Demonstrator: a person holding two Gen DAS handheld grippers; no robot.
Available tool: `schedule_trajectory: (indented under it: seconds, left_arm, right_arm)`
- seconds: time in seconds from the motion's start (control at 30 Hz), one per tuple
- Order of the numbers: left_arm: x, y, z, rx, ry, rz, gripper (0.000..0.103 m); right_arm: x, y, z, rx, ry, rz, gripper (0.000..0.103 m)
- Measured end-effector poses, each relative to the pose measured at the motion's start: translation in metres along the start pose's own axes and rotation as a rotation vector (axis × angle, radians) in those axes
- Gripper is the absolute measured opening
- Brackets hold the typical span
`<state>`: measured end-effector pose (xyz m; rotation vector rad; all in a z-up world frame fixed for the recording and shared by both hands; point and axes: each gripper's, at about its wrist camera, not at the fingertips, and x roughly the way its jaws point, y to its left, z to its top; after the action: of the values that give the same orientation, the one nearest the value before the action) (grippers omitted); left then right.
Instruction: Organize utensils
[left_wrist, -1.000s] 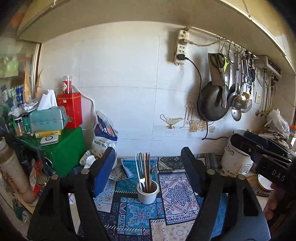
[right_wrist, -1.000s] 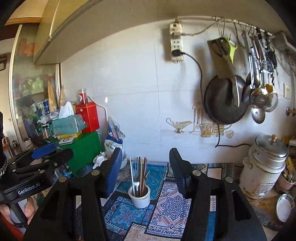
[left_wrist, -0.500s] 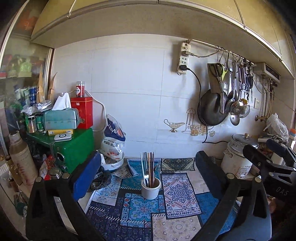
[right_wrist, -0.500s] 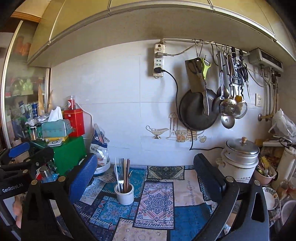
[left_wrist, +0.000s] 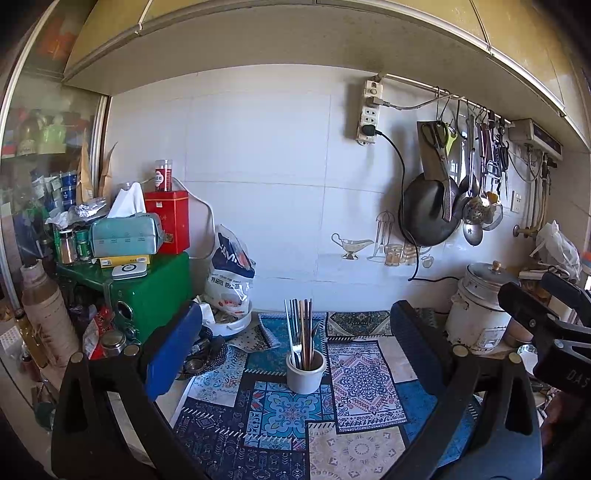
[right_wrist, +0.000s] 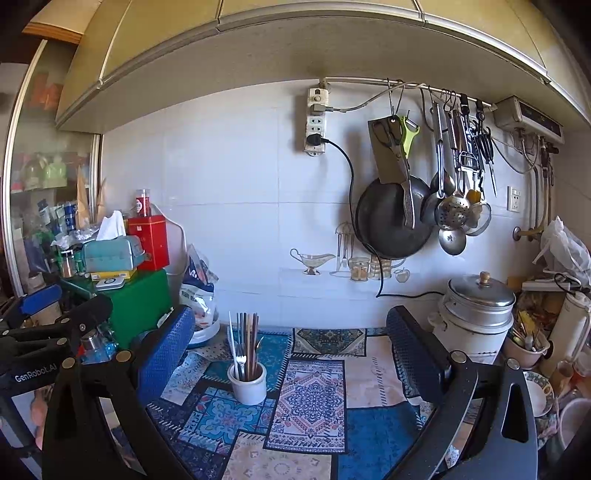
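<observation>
A grey-white cup (left_wrist: 306, 373) stands on a patterned mat (left_wrist: 365, 384) and holds chopsticks and a fork (left_wrist: 300, 336) upright. It also shows in the right wrist view (right_wrist: 247, 380) with its utensils (right_wrist: 244, 341). My left gripper (left_wrist: 295, 343) is open and empty, held back from the cup and above the mat. My right gripper (right_wrist: 290, 343) is open and empty, with the cup to the left of its middle. Each gripper shows at the edge of the other's view: the right one (left_wrist: 546, 317), the left one (right_wrist: 55, 314).
A green box (left_wrist: 155, 288) stacked with a tissue box and a red tin stands at the left, with a plastic bag (left_wrist: 231, 273) beside it. A lidded metal pot (right_wrist: 476, 314) stands at the right. A pan, ladles and scissors (right_wrist: 424, 199) hang on the wall.
Both grippers have drawn back and away from the cup, which now looks smaller, and both sets of fingers have spread wider. The cup and utensils have not moved.
</observation>
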<state>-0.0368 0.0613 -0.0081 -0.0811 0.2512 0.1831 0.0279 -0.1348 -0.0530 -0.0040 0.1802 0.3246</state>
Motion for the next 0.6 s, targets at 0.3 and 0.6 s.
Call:
schedule_trajectory:
  seconds: [0.3, 0.6]
  left_arm:
    - [0.0032, -0.0041, 0.0009, 0.008, 0.001, -0.003, 0.102]
    - [0.0022, -0.0090, 0.0018, 0.019, -0.003, -0.006, 0.102]
  right_arm:
    - [-0.0014, 0.0002, 0.0027, -0.006, -0.007, 0.004, 0.103]
    - [-0.0040, -0.0020, 0.0058, 0.008, -0.017, 0.014, 0.103]
